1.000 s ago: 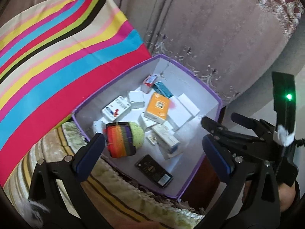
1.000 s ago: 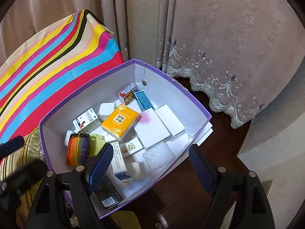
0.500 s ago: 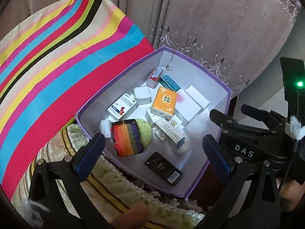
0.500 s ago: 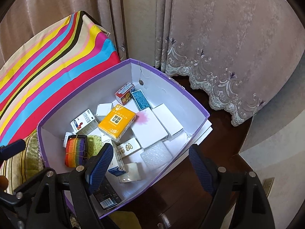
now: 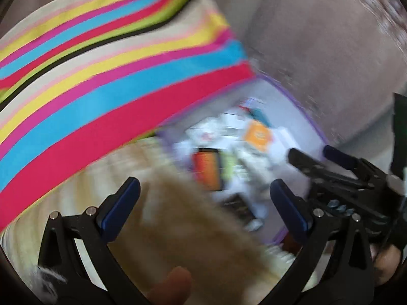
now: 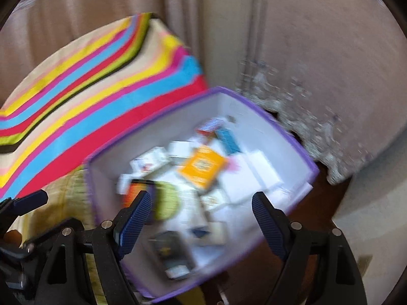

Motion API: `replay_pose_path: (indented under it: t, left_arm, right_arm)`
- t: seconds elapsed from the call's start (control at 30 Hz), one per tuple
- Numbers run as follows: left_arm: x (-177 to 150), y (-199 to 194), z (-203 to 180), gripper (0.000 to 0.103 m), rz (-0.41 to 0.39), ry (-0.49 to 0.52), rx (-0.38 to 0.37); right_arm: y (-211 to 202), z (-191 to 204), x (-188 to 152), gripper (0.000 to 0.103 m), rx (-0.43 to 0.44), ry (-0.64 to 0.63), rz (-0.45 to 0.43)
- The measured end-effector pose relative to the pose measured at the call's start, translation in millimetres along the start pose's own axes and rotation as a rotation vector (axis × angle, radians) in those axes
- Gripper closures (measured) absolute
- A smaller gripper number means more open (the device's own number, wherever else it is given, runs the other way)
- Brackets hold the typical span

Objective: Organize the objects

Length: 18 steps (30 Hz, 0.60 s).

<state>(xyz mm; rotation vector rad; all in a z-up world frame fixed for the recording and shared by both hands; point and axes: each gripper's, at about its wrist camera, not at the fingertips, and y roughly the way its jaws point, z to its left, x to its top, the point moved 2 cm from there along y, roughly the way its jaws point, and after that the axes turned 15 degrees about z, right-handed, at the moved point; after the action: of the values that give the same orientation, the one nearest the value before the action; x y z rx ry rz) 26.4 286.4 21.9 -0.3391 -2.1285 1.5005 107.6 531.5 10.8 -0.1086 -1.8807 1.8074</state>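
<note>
A purple-rimmed white box (image 6: 285, 137) holds several small cartons, among them an orange carton (image 6: 202, 166), a rainbow-striped pouch (image 6: 134, 193) and a dark flat pack (image 6: 170, 250). The box also shows blurred in the left wrist view (image 5: 302, 117), with the orange carton (image 5: 257, 136) and the pouch (image 5: 206, 169). My right gripper (image 6: 201, 217) is open and empty above the box's near side. My left gripper (image 5: 203, 203) is open and empty, left of the box over a tan fringed cloth (image 5: 183, 226). Both views are motion-blurred.
A bright striped cloth (image 5: 101, 76) covers the surface left of the box; it also shows in the right wrist view (image 6: 101, 81). Mauve curtains (image 6: 318, 50) hang behind. Dark wooden floor (image 6: 323, 203) lies right of the box. The right gripper shows at the left view's right edge (image 5: 330, 172).
Both grippers have swung quickly, blurring the views. The left gripper has moved left and away from the box, over the tan cloth. The right gripper has shifted over the box. Both jaws stay open.
</note>
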Motion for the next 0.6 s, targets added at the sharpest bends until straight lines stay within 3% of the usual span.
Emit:
replay_pose_path:
  t: [0.17,0.27,0.47,0.6]
  left_arm:
    - [-50,-39,105,0.0,-0.035,-0.296,0.032]
    - [-89,-59,148,0.0,-0.062,-0.414,0.088]
    - [-148,-80,199,0.0,-0.082,-0.542,0.275]
    - [-160,-82,211,0.0,-0.119,-0.569,0.291]
  right_arm:
    - [-3,86,1,0.02,0.092,-0.206,0.015]
    - [2,142,-7,0.02,0.154,-0.336,0.051]
    - [11,220,-26,0.017,0.233,-0.474,0.133]
    - [15,256,-39,0.009,0.175,-0.554,0.112]
